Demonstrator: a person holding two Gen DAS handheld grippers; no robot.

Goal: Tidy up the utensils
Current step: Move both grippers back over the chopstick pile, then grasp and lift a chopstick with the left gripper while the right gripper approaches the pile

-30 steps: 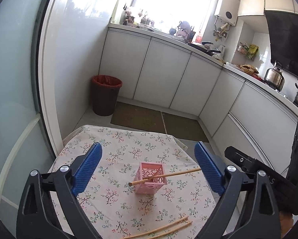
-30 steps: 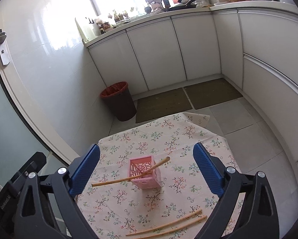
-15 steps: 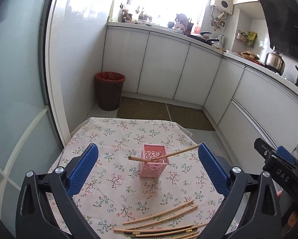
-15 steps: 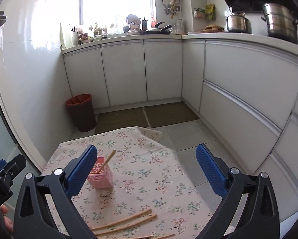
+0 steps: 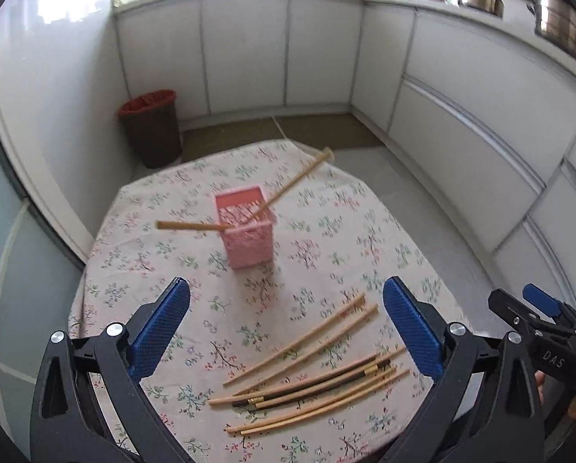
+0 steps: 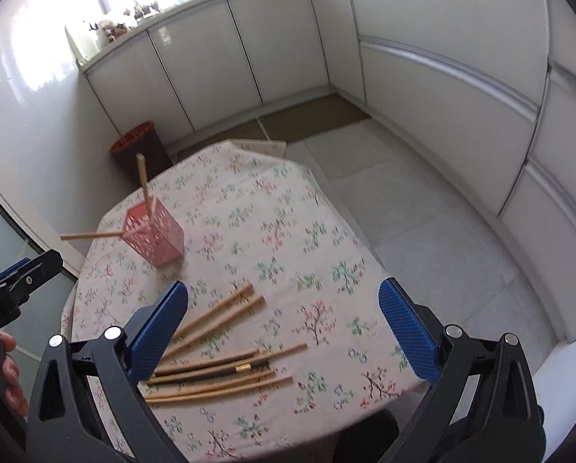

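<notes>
A pink lattice holder [image 5: 245,231] stands upright mid-table with two wooden chopsticks [image 5: 295,181] leaning out of it; it also shows in the right wrist view [image 6: 155,237]. Several loose chopsticks [image 5: 315,370], mostly light wood with a dark one among them, lie fanned near the table's front edge, also in the right wrist view [image 6: 218,362]. My left gripper [image 5: 288,328] is open and empty, above the loose chopsticks. My right gripper [image 6: 284,332] is open and empty, above the same pile.
The table carries a floral cloth [image 5: 346,239]. A brown bin with a red liner [image 5: 151,127] stands on the floor beyond it. White cabinets [image 5: 326,46] line the back and right. The other gripper shows at the right edge [image 5: 538,332].
Both grippers tilted downward and came closer to the table. The pile of loose chopsticks now fills the lower view. Both stayed open.
</notes>
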